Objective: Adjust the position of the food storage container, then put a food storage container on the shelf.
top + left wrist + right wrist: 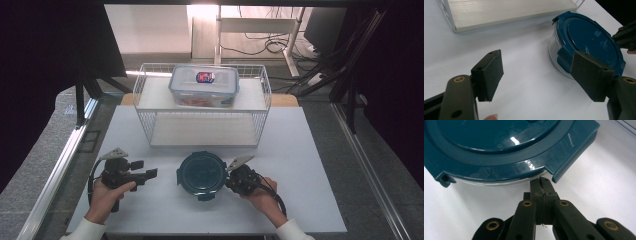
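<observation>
A round clear container with a dark teal lid (202, 174) sits on the white table near the front, between my two grippers. My left gripper (145, 170) rests to its left, pointing at it with its jaws open and nothing between them. In the left gripper view that gripper (539, 72) frames bare table, with the container (589, 37) just beyond its right jaw. My right gripper (228, 176) is at the container's right side. In the right gripper view its jaws (540, 182) are shut together, tips at the container's rim under the lid (499, 150), beside a latch tab (574, 152).
A white wire rack (260, 107) with two shelves stands behind the container. On its top shelf lies a rectangular clear box with a blue-rimmed lid (204, 85). The rack's lower shelf board (499, 10) is in the left gripper view. The white table board (300, 160) ends near the person's sleeves.
</observation>
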